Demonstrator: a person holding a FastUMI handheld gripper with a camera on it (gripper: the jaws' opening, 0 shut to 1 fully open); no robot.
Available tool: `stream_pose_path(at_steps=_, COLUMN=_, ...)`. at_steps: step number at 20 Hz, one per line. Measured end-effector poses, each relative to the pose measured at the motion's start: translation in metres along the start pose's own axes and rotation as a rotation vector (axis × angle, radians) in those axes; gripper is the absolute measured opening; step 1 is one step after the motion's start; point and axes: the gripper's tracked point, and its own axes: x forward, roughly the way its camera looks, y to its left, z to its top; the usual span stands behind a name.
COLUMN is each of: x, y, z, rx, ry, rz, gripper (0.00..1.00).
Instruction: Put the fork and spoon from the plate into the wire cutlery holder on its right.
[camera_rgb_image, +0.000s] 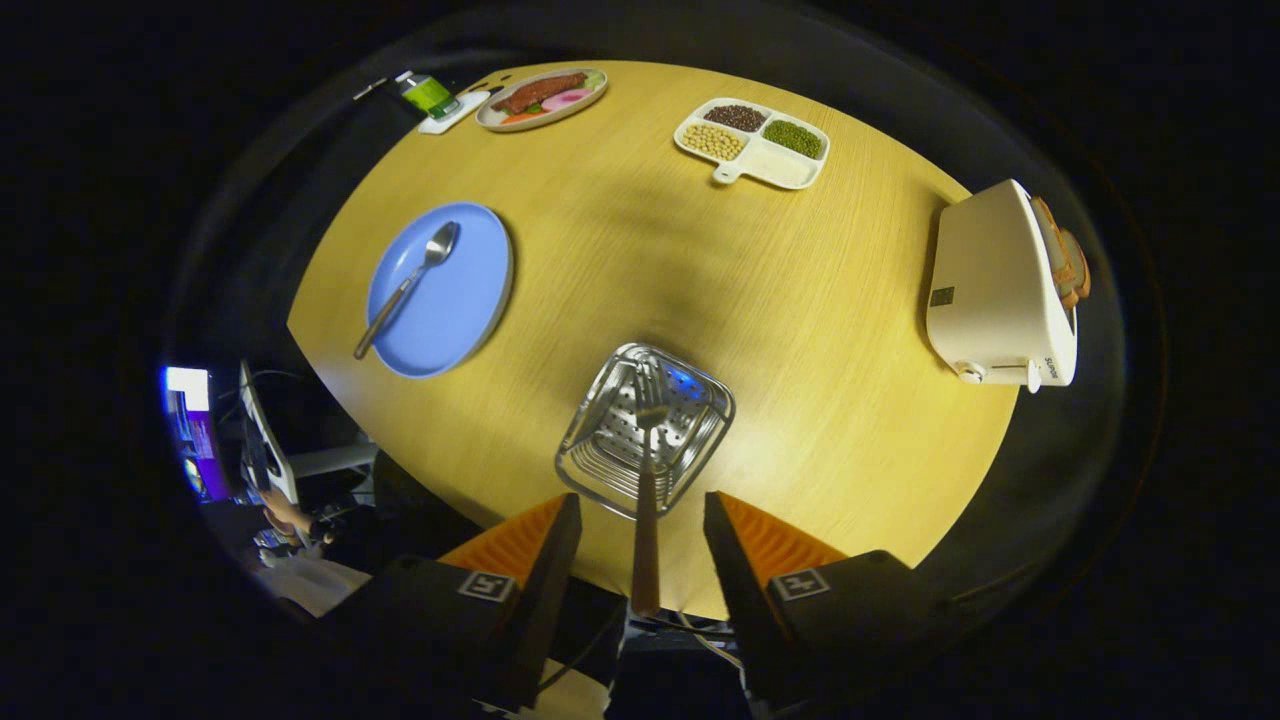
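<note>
Fingers of the gripper (640, 520) stand apart, with the fork (646, 480) between them, untouched, its tines down in the wire cutlery holder (690, 440) just ahead. Spoon (405, 288) lies on the blue plate (470, 300), well left of the holder.

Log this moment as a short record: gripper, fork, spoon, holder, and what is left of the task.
gripper: open, fingers apart on either side of the fork's handle, not pressing it
fork: standing in the wire cutlery holder, tines down, handle rising between the fingers
spoon: lying on the blue plate, bowl toward the far side
wire cutlery holder: on the table, right of the plate, just ahead of the fingers
left to do: the spoon
</note>
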Motion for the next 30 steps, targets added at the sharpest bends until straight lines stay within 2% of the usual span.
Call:
stream_pose_path(at_steps=1, x=-0.004, y=0.005, z=0.003, rx=0.019, ry=-0.028, rz=0.016, gripper=0.9)
stream_pose_path(at_steps=3, x=-0.013, y=0.015, z=0.007, rx=0.065, ry=-0.081, rz=0.026, gripper=1.0)
stream_pose_path(at_steps=7, x=-0.03, y=0.041, z=0.019, rx=0.104, ry=-0.198, rz=0.015, gripper=0.99)
stream_pose_path(at_steps=12, x=-0.034, y=0.11, z=0.042, rx=0.103, ry=-0.294, rz=0.1, gripper=0.99)
stream_pose_path(at_steps=18, x=0.006, y=0.174, z=0.068, rx=0.068, ry=-0.309, rz=0.132, gripper=0.99)
stream_pose_path(at_steps=24, x=0.071, y=0.227, z=0.105, rx=0.153, ry=-0.27, rz=0.159, gripper=0.99)
stream_pose_path(at_steps=30, x=0.137, y=0.239, z=0.122, rx=0.214, ry=-0.204, rz=0.084, gripper=0.99)
